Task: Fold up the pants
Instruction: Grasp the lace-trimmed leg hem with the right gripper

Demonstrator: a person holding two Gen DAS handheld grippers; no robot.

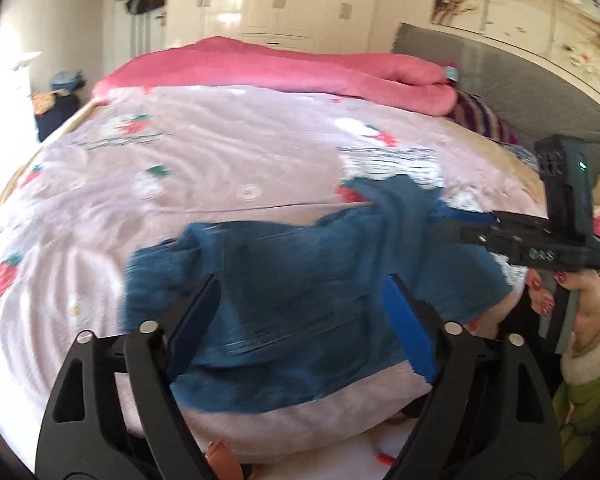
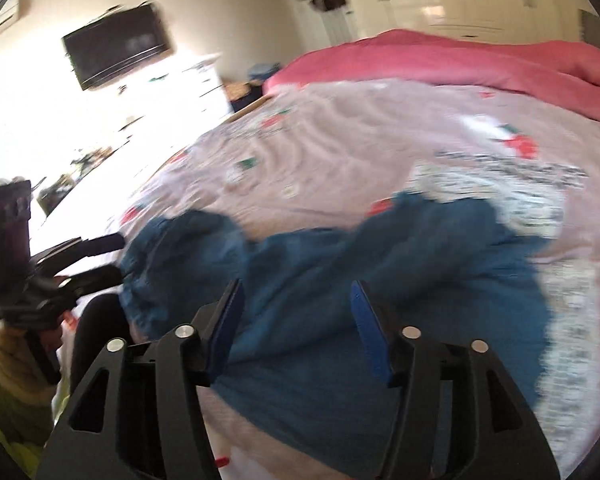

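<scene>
Blue pants [image 1: 300, 280] lie rumpled on the strawberry-print sheet [image 1: 220, 168], pink quilt [image 1: 280, 68] at the far side. Left gripper [image 1: 300, 308] and right gripper [image 2: 296, 312] hang spread above them, pinching nothing. Only the right view shows the wall television [image 2: 116, 46].

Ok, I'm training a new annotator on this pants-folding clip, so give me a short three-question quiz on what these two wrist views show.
1. True or false: the left gripper is clamped on the blue pants.
2. What lies along the far side of the bed, beyond the strawberry-print bedsheet: A) a pink blanket, B) a grey towel, C) a yellow pillow?
3. Fill in: the right gripper has its jaws ____ above the pants.

Key: 1 false, both pads stand apart with no cloth pinched; 2 A; 3 open.
</scene>
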